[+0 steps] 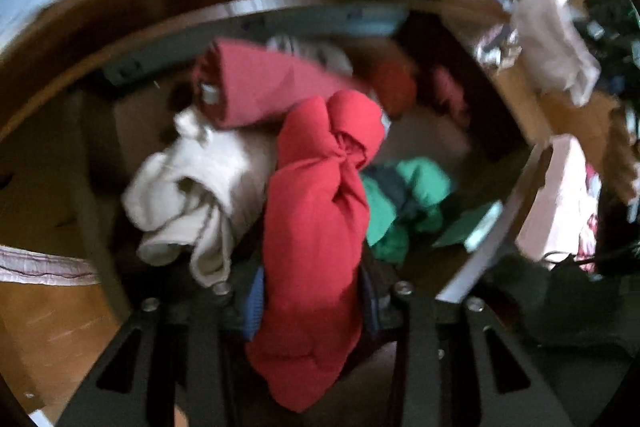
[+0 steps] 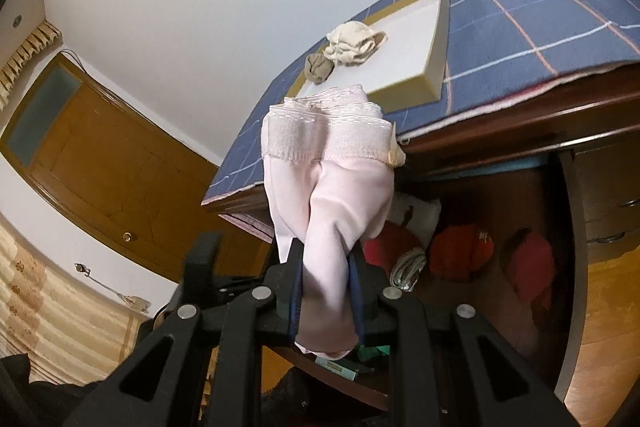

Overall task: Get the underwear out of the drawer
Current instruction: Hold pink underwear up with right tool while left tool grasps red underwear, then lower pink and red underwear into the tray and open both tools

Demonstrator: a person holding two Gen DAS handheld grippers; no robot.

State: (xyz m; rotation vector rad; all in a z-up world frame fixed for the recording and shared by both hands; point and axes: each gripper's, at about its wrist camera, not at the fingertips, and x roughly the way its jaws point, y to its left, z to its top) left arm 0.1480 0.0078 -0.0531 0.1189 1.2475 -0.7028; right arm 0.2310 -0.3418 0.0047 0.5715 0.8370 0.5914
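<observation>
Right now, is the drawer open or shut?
Open. The drawer is pulled out below the desk edge, with red, white and green clothes exposed inside.

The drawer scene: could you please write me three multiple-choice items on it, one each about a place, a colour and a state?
1. Where does the cream garment lie?
A. in the white tray on the checked cloth
B. in the drawer
C. on the floor

2. What colour is the garment between the left gripper's jaws?
A. green
B. red
C. white

3. How does the right gripper stand?
A. open and empty
B. shut on nothing
C. shut on the pink underwear

Key: 1 A, it sits bunched at the tray's edge; 2 B, red cloth runs up between the jaws; 3 C, the jaws pinch the pink fabric.
</observation>
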